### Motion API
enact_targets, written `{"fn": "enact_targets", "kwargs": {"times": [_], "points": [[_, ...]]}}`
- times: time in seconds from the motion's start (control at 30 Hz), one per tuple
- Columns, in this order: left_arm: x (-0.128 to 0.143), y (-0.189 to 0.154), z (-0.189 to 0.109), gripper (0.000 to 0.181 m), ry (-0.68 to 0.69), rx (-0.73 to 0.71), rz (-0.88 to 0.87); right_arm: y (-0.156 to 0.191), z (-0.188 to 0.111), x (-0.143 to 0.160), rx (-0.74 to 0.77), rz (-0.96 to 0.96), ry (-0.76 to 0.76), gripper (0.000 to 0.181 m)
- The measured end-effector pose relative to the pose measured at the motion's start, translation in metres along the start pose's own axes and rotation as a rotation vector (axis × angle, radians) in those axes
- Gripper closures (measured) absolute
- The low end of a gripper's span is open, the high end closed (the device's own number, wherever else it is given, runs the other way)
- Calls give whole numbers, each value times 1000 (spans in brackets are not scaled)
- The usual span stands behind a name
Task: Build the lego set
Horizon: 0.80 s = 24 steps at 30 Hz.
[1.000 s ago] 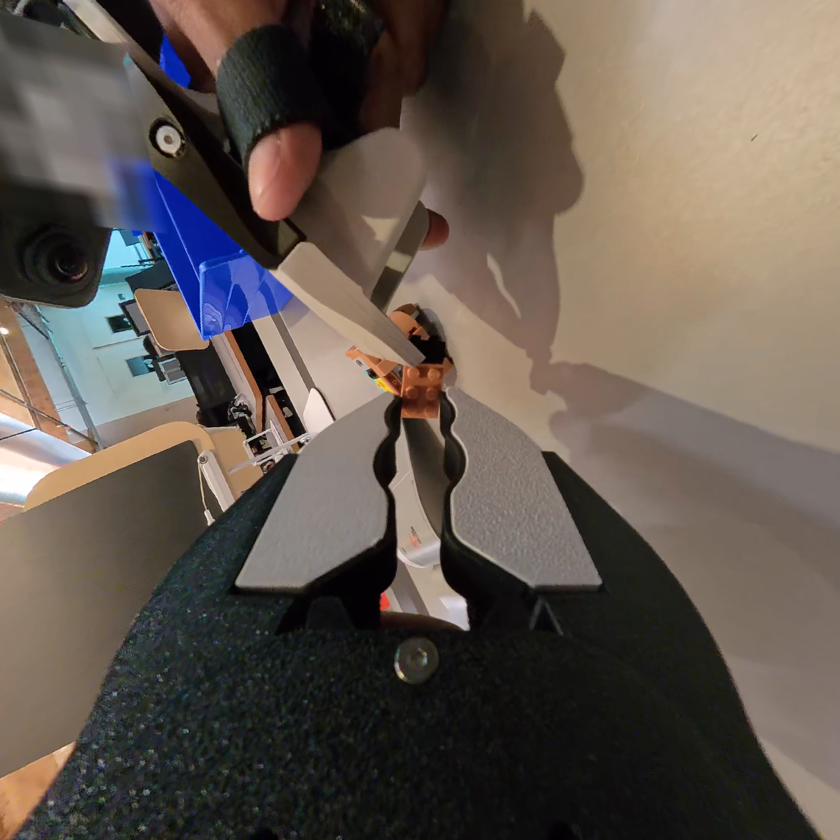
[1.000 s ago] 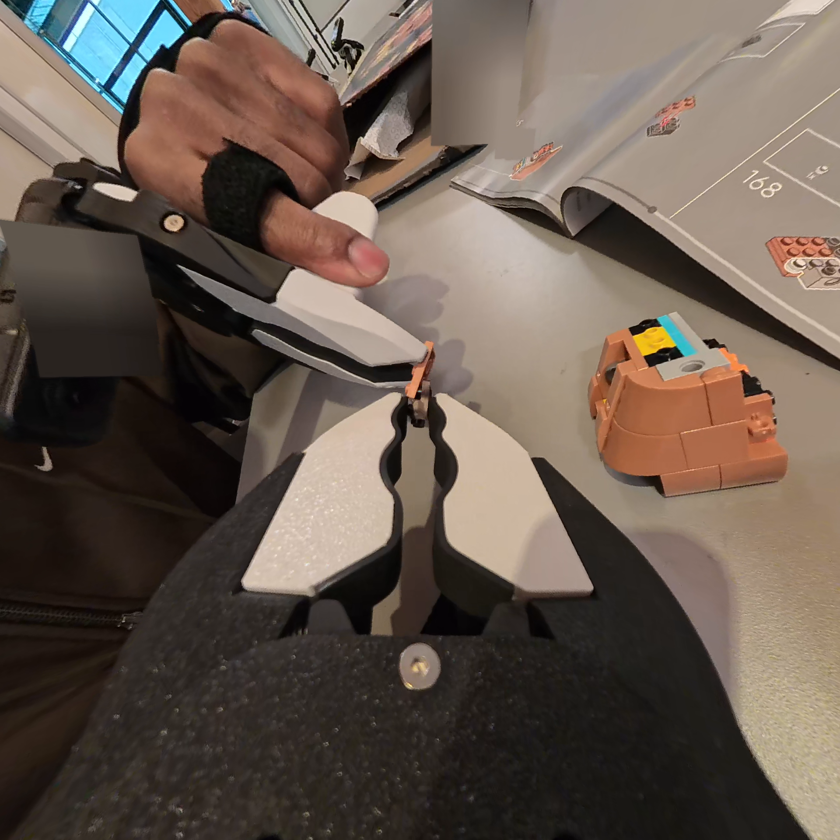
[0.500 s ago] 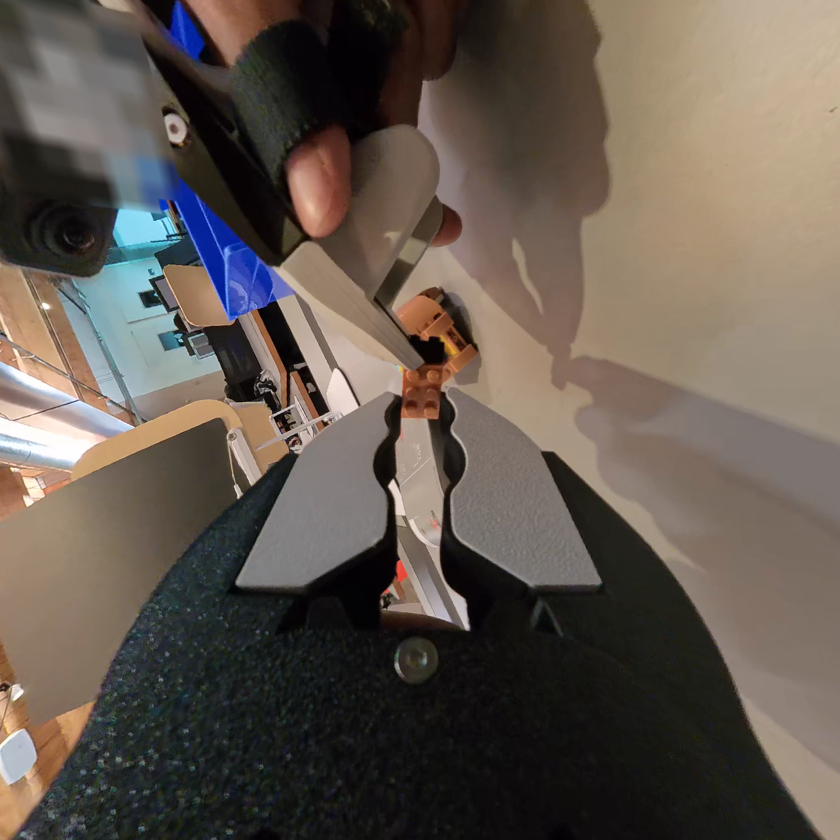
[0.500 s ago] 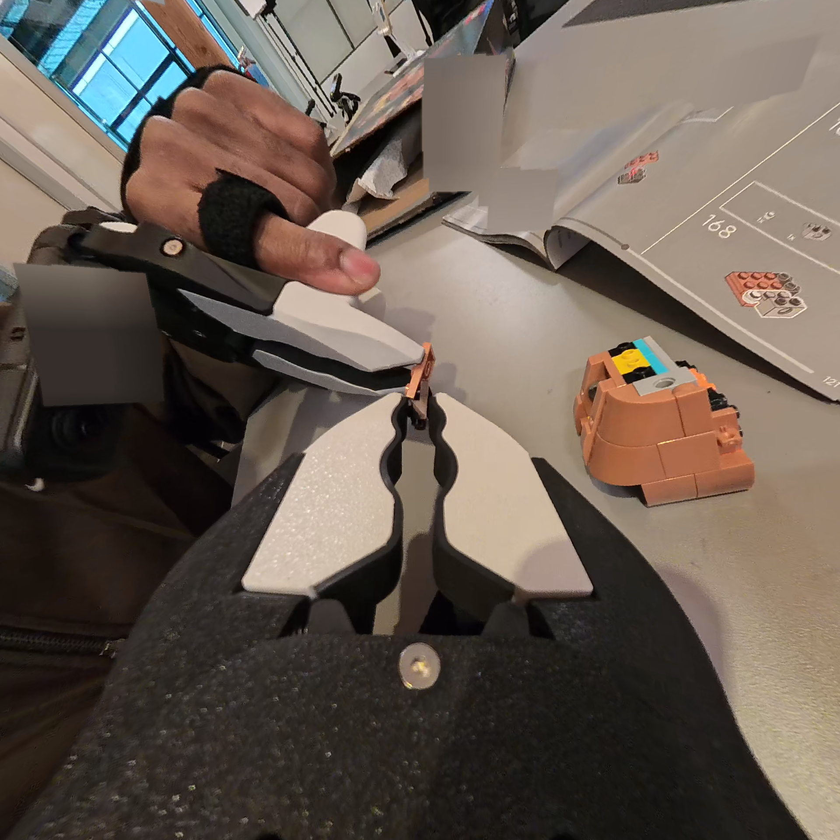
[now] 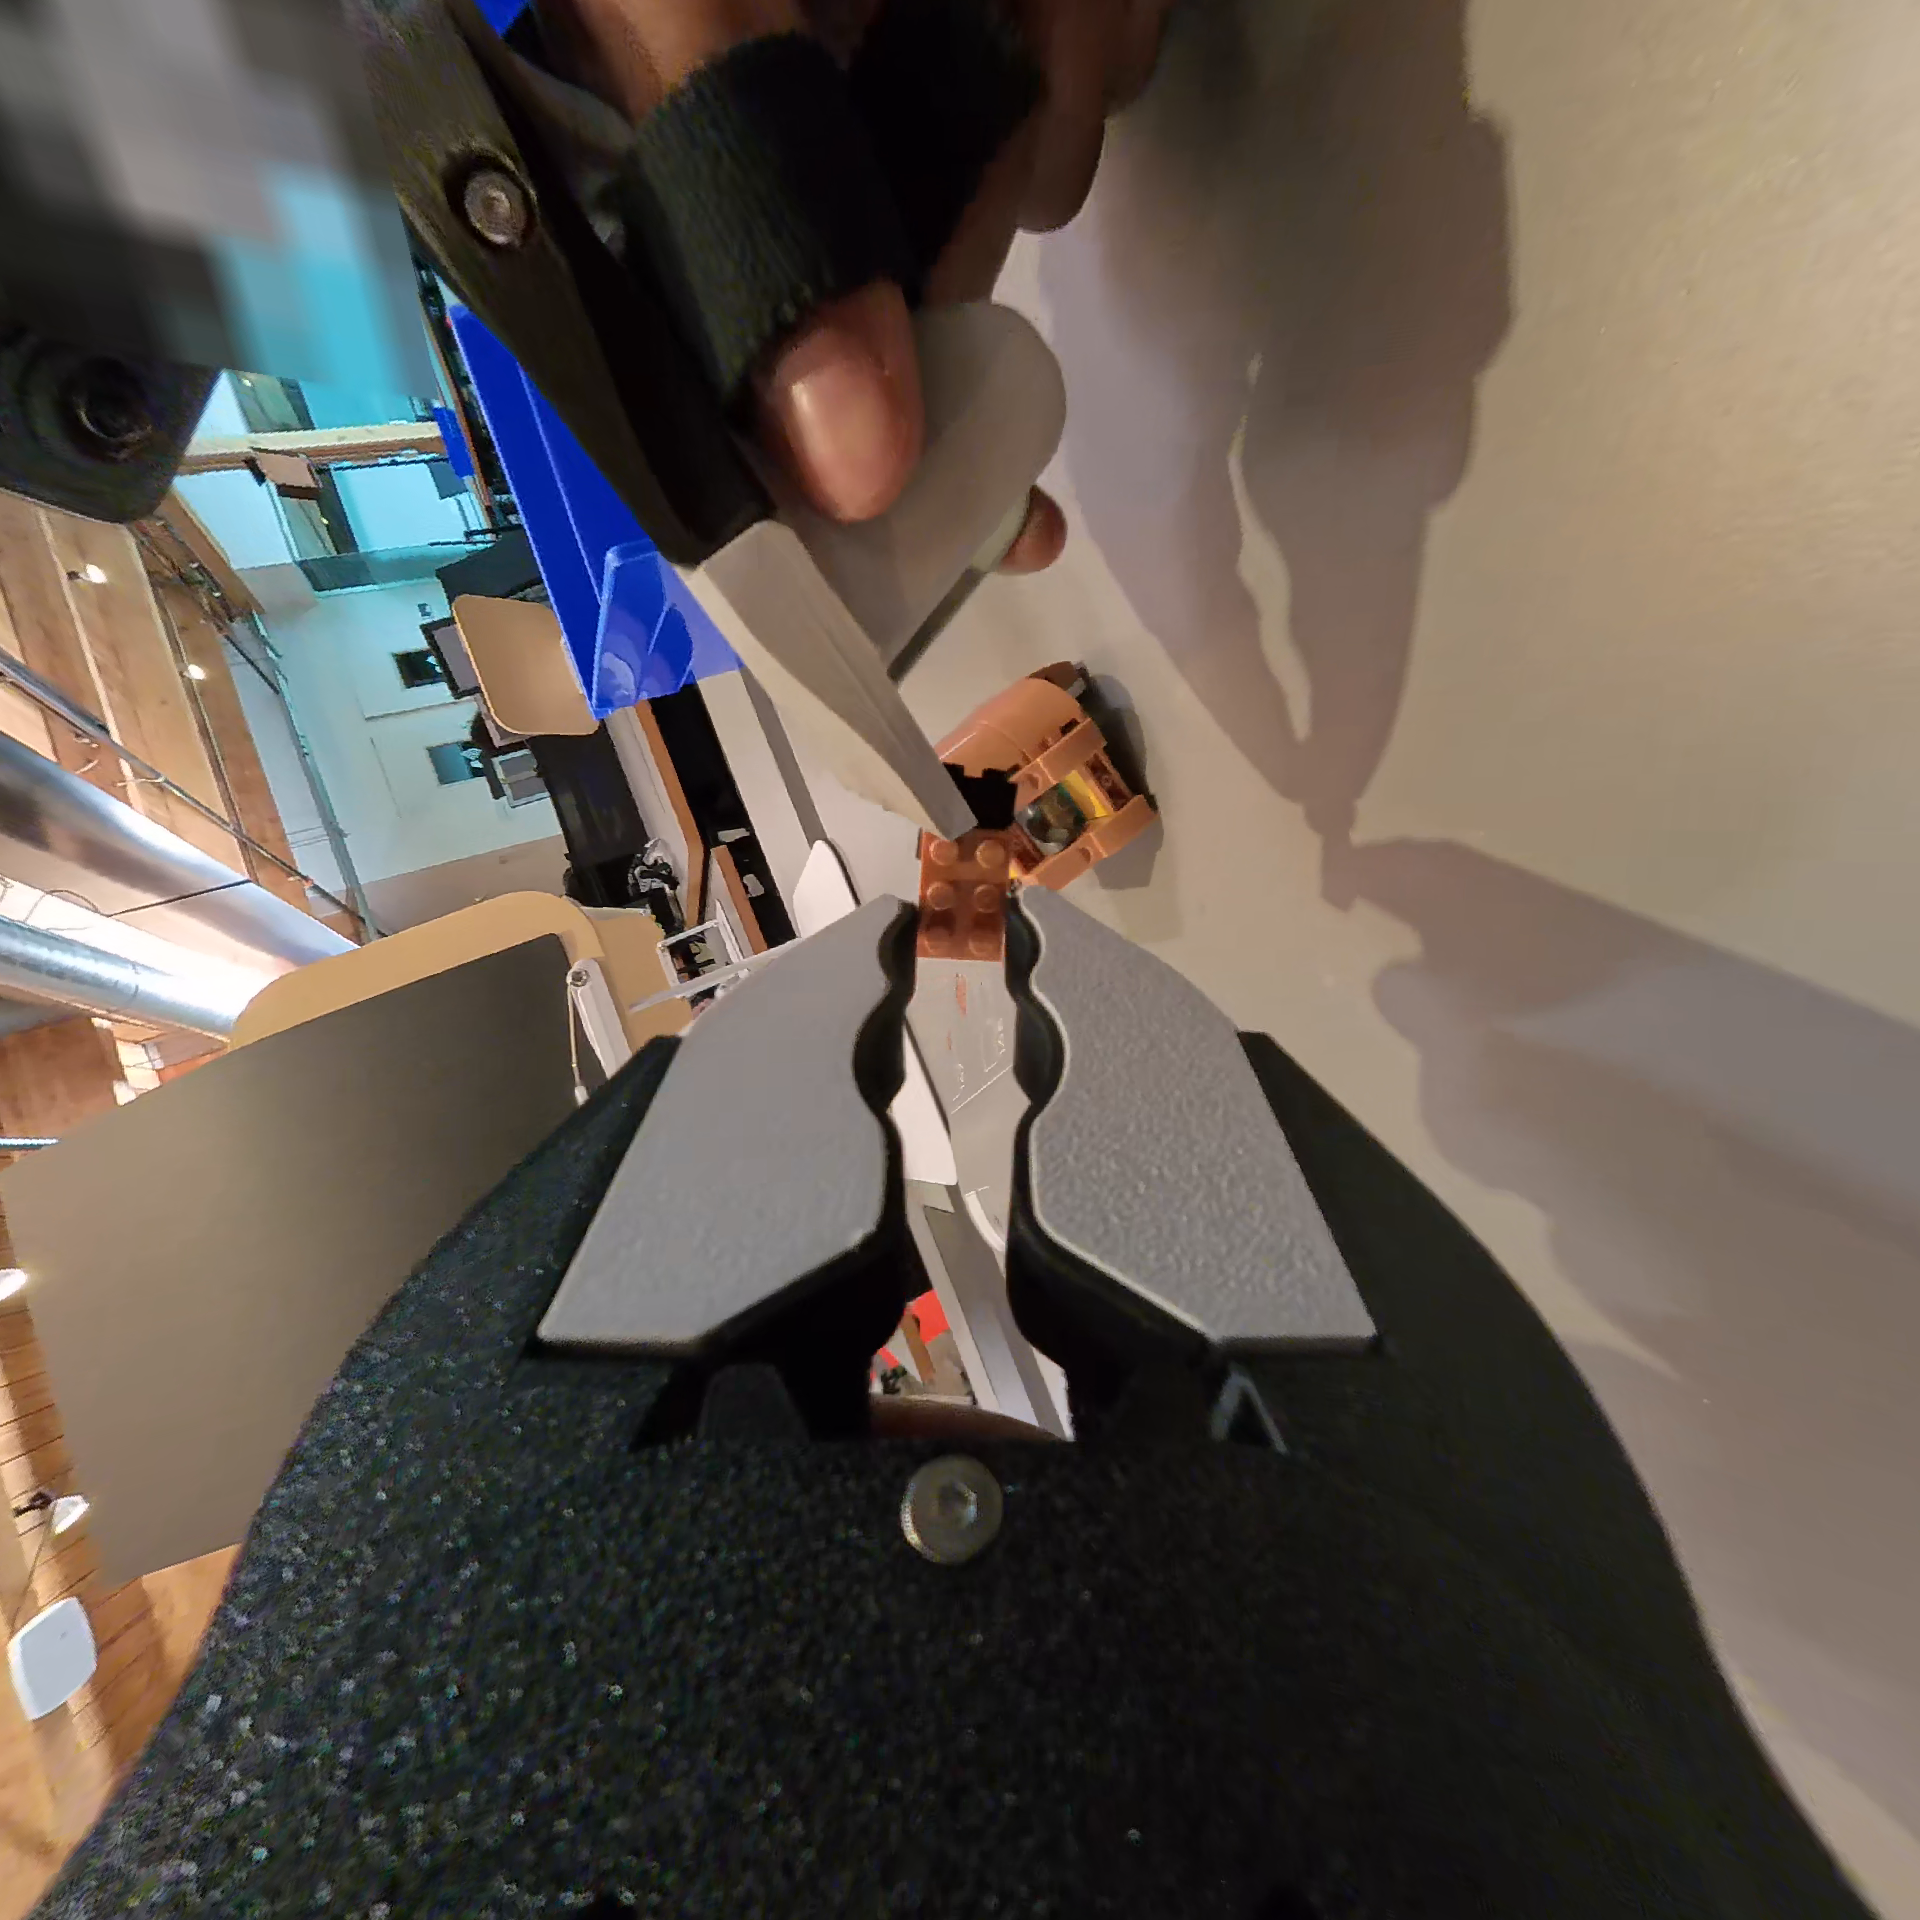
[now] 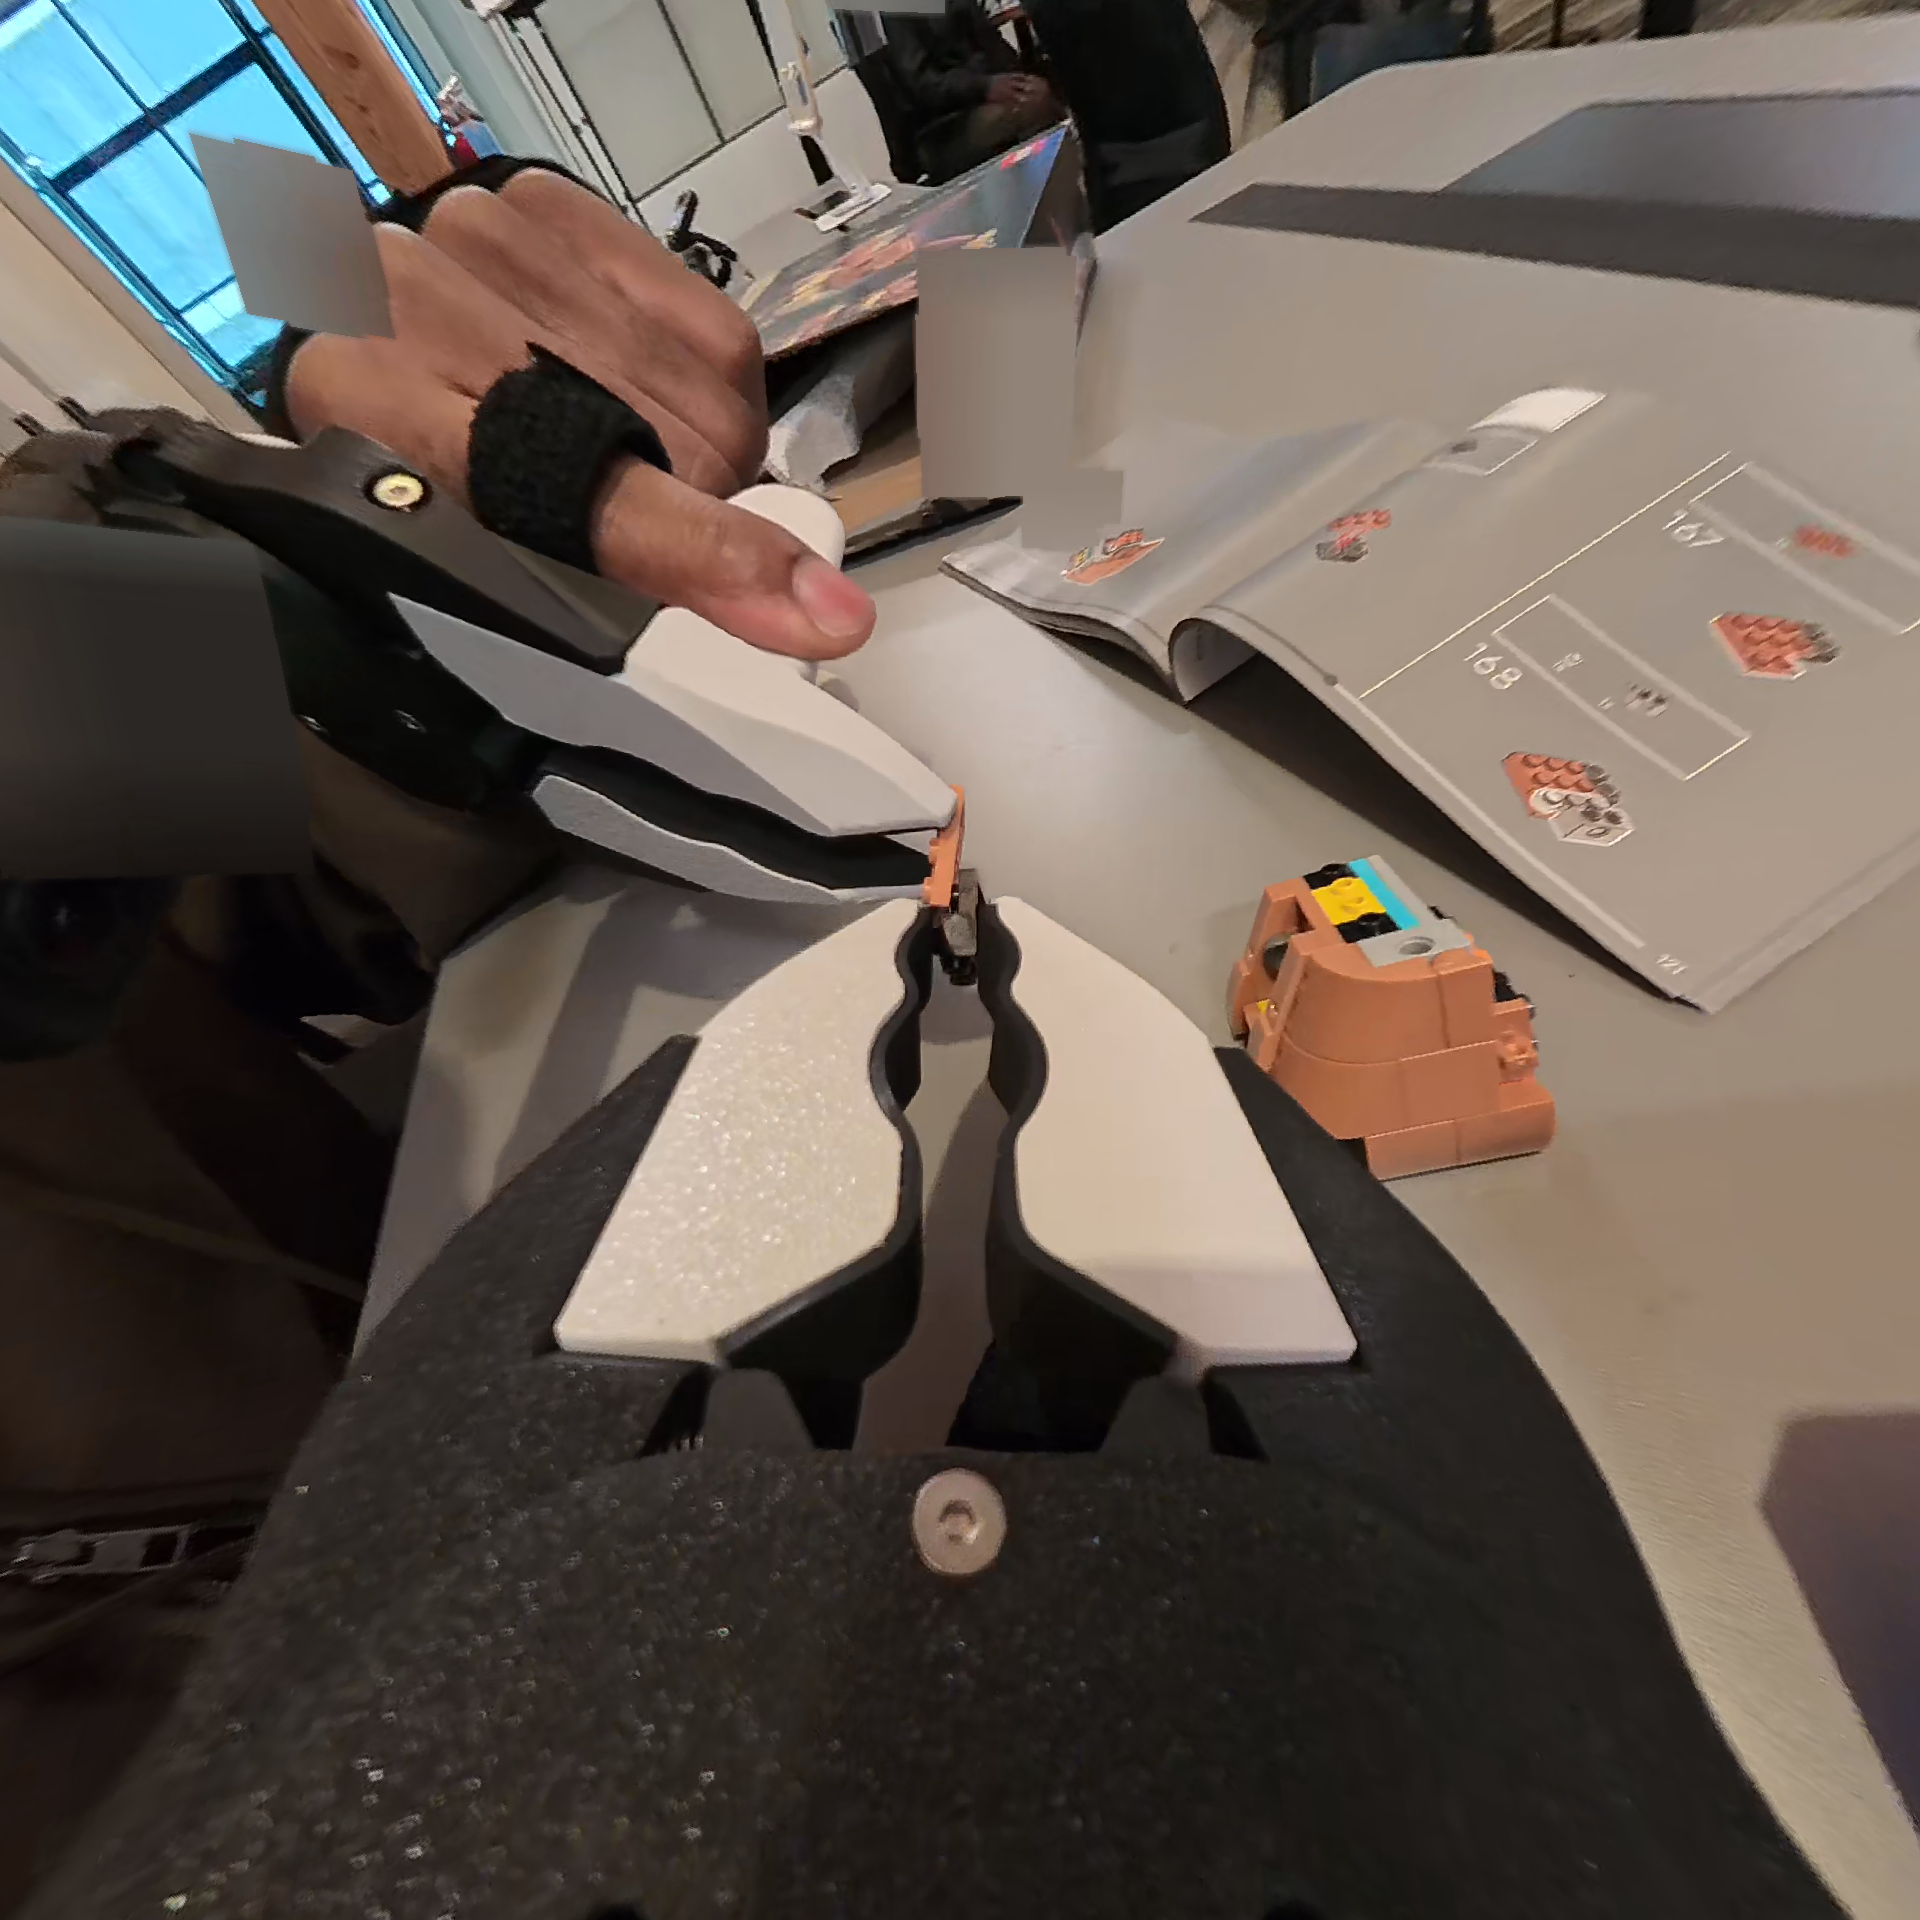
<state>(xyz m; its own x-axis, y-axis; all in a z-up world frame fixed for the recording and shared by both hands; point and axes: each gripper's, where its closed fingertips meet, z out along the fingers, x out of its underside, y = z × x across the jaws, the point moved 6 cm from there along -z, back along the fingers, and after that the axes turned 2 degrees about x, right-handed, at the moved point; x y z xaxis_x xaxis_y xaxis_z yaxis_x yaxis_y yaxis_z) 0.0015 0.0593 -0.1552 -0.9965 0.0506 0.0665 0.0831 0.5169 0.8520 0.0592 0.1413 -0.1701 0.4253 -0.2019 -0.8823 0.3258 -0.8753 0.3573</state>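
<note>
My left gripper [image 5: 961, 914] is shut on a small orange-brown studded plate [image 5: 961, 906], held by its edges with the studs facing the camera. My right gripper [image 6: 956, 914] is shut on a small black piece [image 6: 961, 928]. The black piece touches the plate [image 6: 945, 844], which the left gripper [image 6: 925, 836] holds out from the left. In the left wrist view the right gripper [image 5: 935, 810] comes in from the upper left with the black piece [image 5: 982, 792] at the plate's top. Both are held above the table. A partly built brown model [image 6: 1392, 1029] stands on the table to the right, apart from both grippers; it also shows in the left wrist view [image 5: 1049, 769].
An open instruction booklet [image 6: 1558, 675] lies behind the model on the grey table [image 6: 1122, 810]. A box and packaging [image 6: 862, 301] lie at the back. A blue bin [image 5: 582, 582] and chairs show beyond the table edge. A person's hands hold both grippers. Less than 4 cm separates the two grippers' tips.
Both grippers have stayed shut with the black piece against the plate. The pair has turned and shifted a little, so the model and booklet sit differently in both views.
</note>
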Motion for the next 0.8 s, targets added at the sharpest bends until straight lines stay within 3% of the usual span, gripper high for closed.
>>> {"fn": "enact_targets", "kwargs": {"times": [0.1,0.23,0.43,0.67,0.8], "points": [[-4,3,-3,181,-25,-37,11,-1,-1,-2,27,-17,-15,173],[-6,2,0,181,-15,-33,14,0,-1,-1,23,-20,-10,173],[-2,5,-2,179,-124,-23,-117,0,-1,-2,4,-5,-15,173],[23,20,-13,157,-429,43,-620,2,-4,-6,-36,4,-59,173],[42,10,-6,146,-537,235,-889,5,-5,-9,-67,0,-83,173]]}}
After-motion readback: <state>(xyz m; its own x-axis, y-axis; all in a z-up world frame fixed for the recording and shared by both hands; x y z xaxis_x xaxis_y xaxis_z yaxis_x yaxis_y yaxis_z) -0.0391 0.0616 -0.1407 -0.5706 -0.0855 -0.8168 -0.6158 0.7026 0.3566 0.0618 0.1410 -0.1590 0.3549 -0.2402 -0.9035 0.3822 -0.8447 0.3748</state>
